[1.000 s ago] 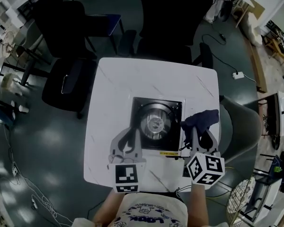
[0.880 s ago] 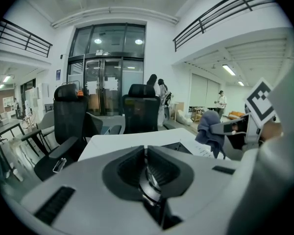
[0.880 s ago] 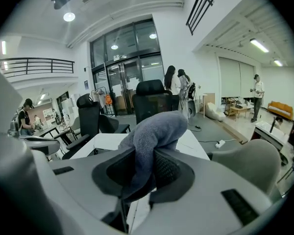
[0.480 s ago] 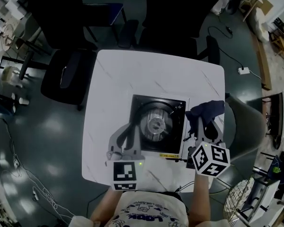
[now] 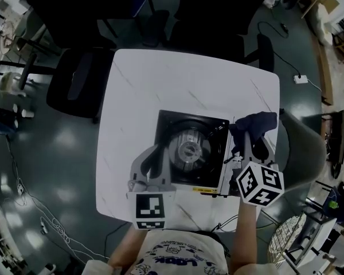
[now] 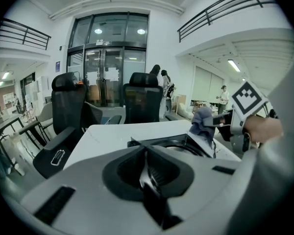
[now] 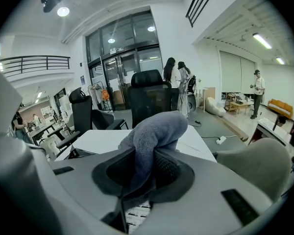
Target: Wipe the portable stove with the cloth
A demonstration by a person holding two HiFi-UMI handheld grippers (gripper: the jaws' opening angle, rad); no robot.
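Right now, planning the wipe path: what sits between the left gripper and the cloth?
In the head view, only the portable stove lies between the left gripper and the cloth held by the right gripper.

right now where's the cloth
In the head view the cloth is at the right, clamped in the right tool, just off the right edge of the portable stove.

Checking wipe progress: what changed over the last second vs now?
The right tongs, shut on the cloth, moved slightly forward beside the stove, along its right edge. Nothing taken or let go. The left tongs stay shut and empty at the stove's near-left edge; the stove is unmoved on the table.
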